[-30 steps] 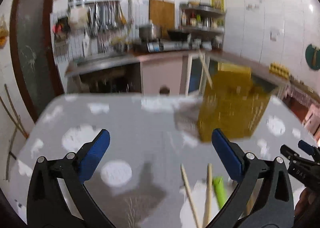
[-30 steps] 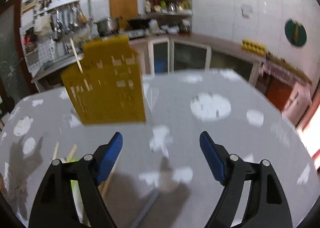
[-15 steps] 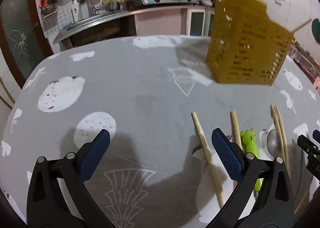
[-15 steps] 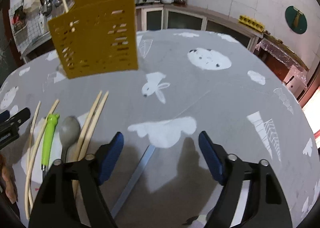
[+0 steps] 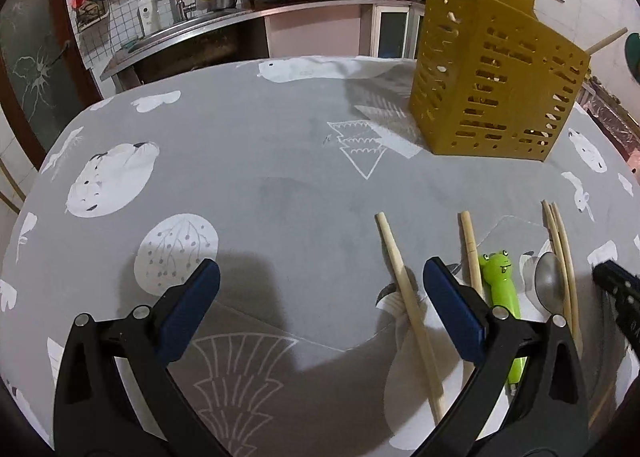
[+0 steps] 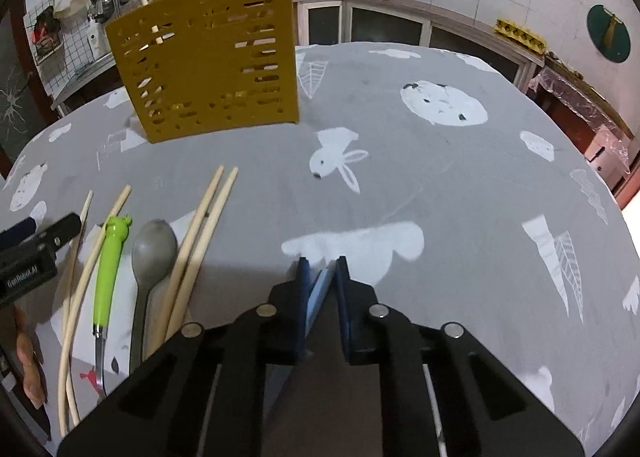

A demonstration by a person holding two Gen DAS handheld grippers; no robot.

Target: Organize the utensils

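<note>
On the grey patterned tablecloth [image 6: 440,185] we list first a yellow slotted utensil holder [image 6: 208,57], standing upright at the far side with two wooden sticks [image 6: 146,5] leaning out of its top. Nearer to us, well apart from the holder, lie the loose utensils in a row: a pair of pale chopsticks [image 6: 200,233] side by side, a grey spoon [image 6: 154,249] just beside them, a green frog-handled utensil [image 6: 110,257], and further chopsticks [image 5: 404,289] at the left end of the row. Our right gripper [image 6: 322,277] has just been closing; its blue pads now clamp a thin blue-grey flat strip [image 6: 318,293], whose kind we cannot tell. Our left gripper [image 5: 320,297] hangs over the cloth with jaws wide apart and nothing between the pads, one chopstick passing just inside its right finger.
</note>
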